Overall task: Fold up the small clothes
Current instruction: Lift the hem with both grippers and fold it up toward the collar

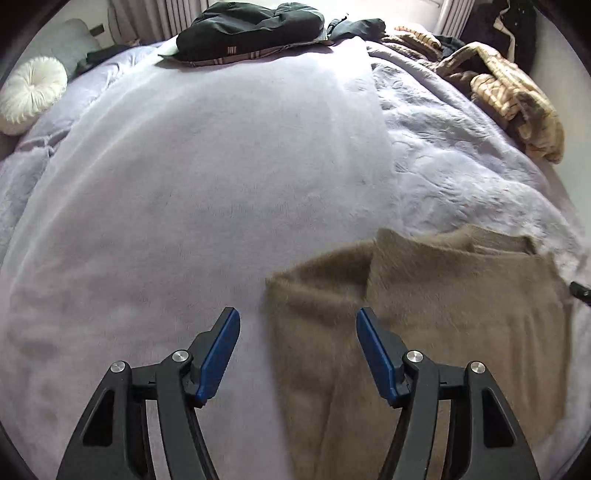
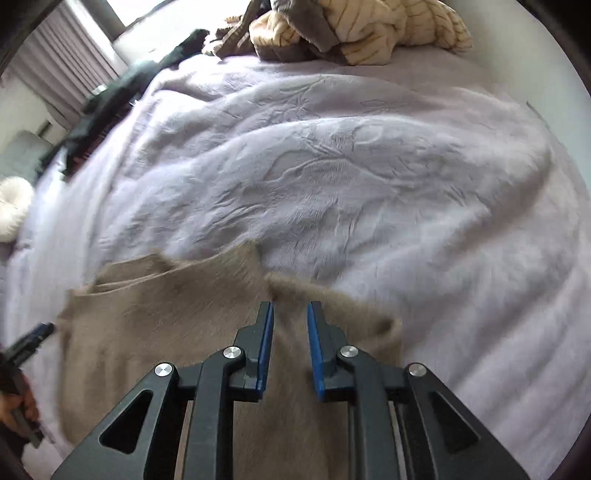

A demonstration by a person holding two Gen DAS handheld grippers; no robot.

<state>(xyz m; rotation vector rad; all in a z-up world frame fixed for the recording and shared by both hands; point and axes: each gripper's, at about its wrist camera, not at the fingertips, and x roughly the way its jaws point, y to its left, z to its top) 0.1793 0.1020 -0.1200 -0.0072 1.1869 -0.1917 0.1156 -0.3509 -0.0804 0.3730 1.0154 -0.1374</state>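
Note:
A fuzzy tan knit garment [image 1: 443, 325] lies partly folded on the lilac bed cover, at the lower right of the left wrist view. My left gripper [image 1: 298, 321] is open wide and empty, hovering over the garment's left edge. In the right wrist view the same garment [image 2: 166, 332] spreads across the lower left and under the fingers. My right gripper [image 2: 290, 314] is above the garment's right part, jaws a narrow gap apart with fabric seen between them; the view is blurred. The left gripper's tip [image 2: 33, 339] shows at the left edge.
The lilac plush bed cover [image 1: 221, 184] fills most of both views. A dark clothes pile [image 1: 251, 29] lies at the far edge, a striped cream and brown blanket [image 1: 517, 99] at the far right, a round white cushion [image 1: 33, 92] at the left.

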